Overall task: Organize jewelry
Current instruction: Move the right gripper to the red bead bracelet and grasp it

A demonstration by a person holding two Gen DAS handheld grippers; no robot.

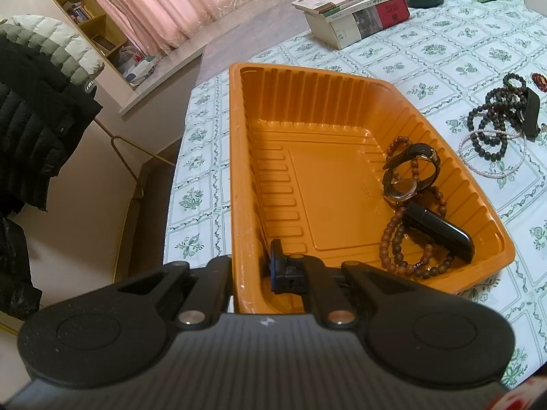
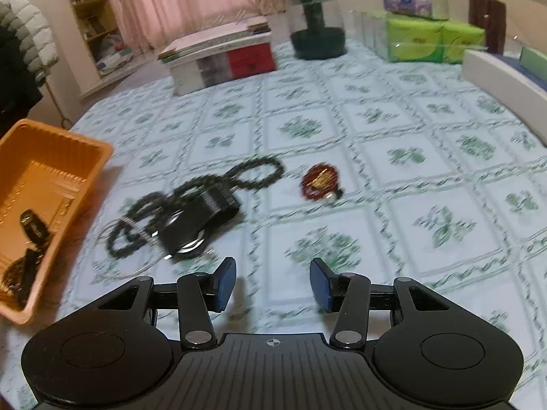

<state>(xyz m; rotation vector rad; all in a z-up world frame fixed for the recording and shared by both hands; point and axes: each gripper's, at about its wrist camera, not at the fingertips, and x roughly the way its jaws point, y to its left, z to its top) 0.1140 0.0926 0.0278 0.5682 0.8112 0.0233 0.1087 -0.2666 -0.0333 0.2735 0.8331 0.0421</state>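
Note:
An orange plastic tray (image 1: pixel 236 171) stands on the floral tablecloth. In it lie a brown bead strand (image 1: pixel 389 239), a wristwatch (image 1: pixel 407 184) and a black capsule-shaped case (image 1: pixel 441 232). My left gripper (image 1: pixel 251 266) is shut on the tray's near wall, one finger outside and one inside. In the right wrist view the tray (image 2: pixel 20 136) is at the left. Right of it lies a heap of dark beads (image 2: pixel 256 174), a black strap (image 2: pixel 201 215) and a pale bracelet (image 2: pixel 130 266), with a red ornament (image 2: pixel 319 179) further right. My right gripper (image 2: pixel 273 283) hovers open and empty over the cloth, near the heap.
A stack of books (image 2: pixel 222 58), a dark round stand (image 2: pixel 318 34), green tissue packs (image 2: pixel 434 41) and a white box (image 2: pixel 495 75) line the far side of the table. The table's left edge (image 1: pixel 177 177) drops to the floor beside the tray.

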